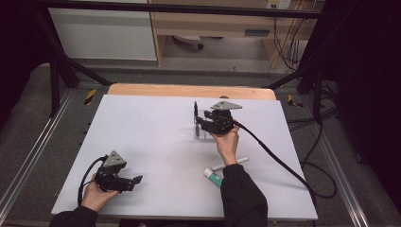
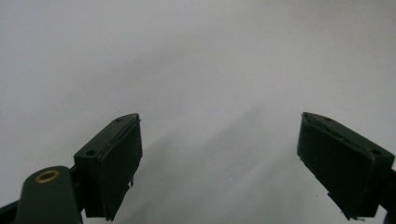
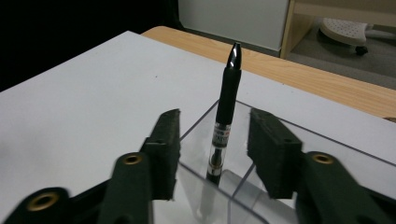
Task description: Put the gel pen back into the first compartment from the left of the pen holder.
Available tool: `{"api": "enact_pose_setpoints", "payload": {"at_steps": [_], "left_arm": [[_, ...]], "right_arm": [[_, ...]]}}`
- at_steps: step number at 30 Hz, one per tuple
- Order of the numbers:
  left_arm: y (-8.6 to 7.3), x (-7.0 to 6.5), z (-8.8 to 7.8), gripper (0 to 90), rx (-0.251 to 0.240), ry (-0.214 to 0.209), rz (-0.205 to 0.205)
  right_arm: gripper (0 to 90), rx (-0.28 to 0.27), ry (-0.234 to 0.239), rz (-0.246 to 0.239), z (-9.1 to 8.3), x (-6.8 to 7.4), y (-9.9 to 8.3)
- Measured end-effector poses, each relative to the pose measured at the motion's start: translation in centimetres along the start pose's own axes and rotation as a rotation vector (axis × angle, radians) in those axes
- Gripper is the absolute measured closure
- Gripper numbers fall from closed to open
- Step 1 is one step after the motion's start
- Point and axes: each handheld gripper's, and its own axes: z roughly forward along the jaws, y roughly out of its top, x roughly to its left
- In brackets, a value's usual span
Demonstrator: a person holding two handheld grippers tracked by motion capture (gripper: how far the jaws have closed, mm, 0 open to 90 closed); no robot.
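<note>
A black pen (image 3: 225, 116) stands nearly upright in a clear plastic holder (image 3: 327, 140) with several compartments, its tip end up. My right gripper (image 3: 215, 116) is open, one jaw on each side of the pen, and neither pad touches it. From the high view the right gripper (image 1: 199, 124) hangs over the holder (image 1: 203, 133) at the middle right of the white sheet, with the pen (image 1: 195, 115) sticking up beside it. My left gripper (image 1: 136, 181) rests near the front left corner. Its jaws (image 2: 219, 121) are open, with only bare white surface between them.
A white pen (image 1: 230, 163) and a green-and-white tube (image 1: 213, 177) lie on the white sheet (image 1: 151, 132) beside the right forearm. A wooden table edge (image 1: 189, 90) shows behind the sheet. A black cable (image 1: 283, 165) trails off to the right.
</note>
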Motion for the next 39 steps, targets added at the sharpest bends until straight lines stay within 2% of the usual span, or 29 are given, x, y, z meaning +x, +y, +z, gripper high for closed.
{"api": "enact_pose_setpoints", "payload": {"at_steps": [4,9,13,16,19,24,28,32,39], "left_arm": [[0.0,-0.1,0.1,13.6,0.0,0.0,-0.003],[0.1,-0.1,0.1,13.6,0.004,-0.002,-0.001],[0.1,-0.2,0.2,13.2,0.007,-0.003,0.004],[0.2,-0.3,0.2,12.8,0.009,-0.005,0.006],[0.2,-0.4,0.2,12.6,0.009,-0.003,0.008],[0.2,-0.4,0.3,12.6,0.01,-0.003,0.008],[0.3,-0.5,0.3,12.6,0.01,-0.003,0.011],[0.3,-0.5,0.3,12.6,0.011,-0.001,0.014],[0.3,-0.5,0.3,12.6,0.01,-0.003,0.015]], "right_arm": [[28.1,0.046,0.028,-0.024,-1.8,0.1,-0.2],[12.7,0.073,0.046,-0.042,-4.2,0.2,-1.1],[7.7,0.096,0.061,-0.042,-5.8,0.2,-2.2],[8.6,0.116,0.056,-0.048,-6.8,-0.1,-3.1],[13.3,0.143,0.04,-0.049,-7.7,-0.8,-4.3],[29.5,0.179,0.031,-0.033,-9.1,-1.9,-6.4],[44.1,0.211,0.034,-0.055,-9.8,-2.3,-7.9],[55.2,0.235,0.024,-0.081,-10.2,-2.6,-8.7],[83.4,0.291,-0.021,-0.06,-10.5,-3.7,-10.1]]}}
